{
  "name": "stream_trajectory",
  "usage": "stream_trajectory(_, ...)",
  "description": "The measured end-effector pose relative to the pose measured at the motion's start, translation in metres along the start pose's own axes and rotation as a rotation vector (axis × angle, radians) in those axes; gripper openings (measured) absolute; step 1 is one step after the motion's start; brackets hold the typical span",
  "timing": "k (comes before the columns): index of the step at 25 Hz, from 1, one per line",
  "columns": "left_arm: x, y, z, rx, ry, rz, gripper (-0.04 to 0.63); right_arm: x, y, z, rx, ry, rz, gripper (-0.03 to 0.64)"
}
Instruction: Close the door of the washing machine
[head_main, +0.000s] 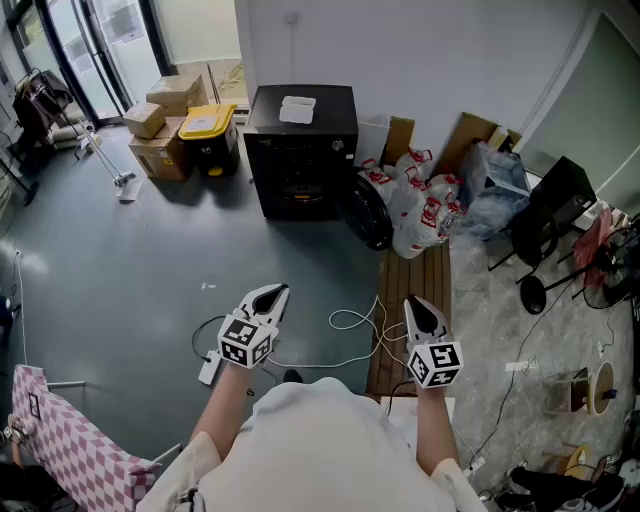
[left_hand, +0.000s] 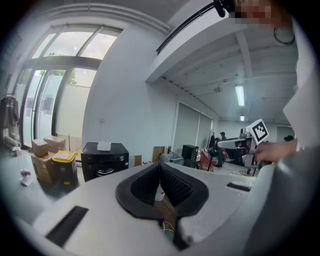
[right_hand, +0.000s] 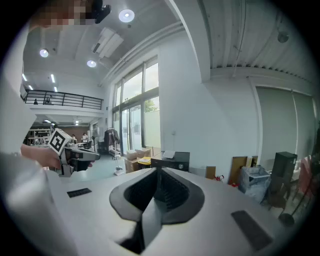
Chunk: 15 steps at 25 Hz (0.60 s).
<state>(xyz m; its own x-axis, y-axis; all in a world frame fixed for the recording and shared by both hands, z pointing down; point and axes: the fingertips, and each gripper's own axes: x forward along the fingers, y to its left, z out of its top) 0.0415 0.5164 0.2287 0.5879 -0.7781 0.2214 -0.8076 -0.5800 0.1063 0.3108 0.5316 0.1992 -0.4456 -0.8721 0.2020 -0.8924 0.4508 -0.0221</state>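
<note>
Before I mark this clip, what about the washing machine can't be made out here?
- Head view: the washing machine is too small to show a latch. The dark round shape at its right may be the door, unclear.
- Left gripper view: its lower front is hidden behind the shut left tongs.
- Right gripper view: the shut right tongs cover most of its front.
- White item on top: too small to identify.

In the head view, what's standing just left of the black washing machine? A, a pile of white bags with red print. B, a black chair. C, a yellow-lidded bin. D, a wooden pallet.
C: the yellow-lidded bin stands just left of the black washing machine; the chair, bags and pallet are all on its right.
</note>
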Motion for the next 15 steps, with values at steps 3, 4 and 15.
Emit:
stream_trajectory(3, 0.0, 0.0008, -0.0007, 0.002, 0.002, -0.002, 0.011, 0.0022, 0.0031, 0.0011, -0.001, -0.005, 0.007, 0.046)
stream_trajectory(4, 0.0002, 0.0008, -0.0009, 0.002, 0.002, -0.003, 0.011, 0.0029, 0.0039, 0.0011, -0.002, -0.005, 0.009, 0.046)
stream_trajectory(15, -0.0013, 0.0025, 0.0014, -0.005, 0.014, -0.014, 0.011, 0.0097, 0.0107, 0.0002, 0.026, 0.008, 0.006, 0.046)
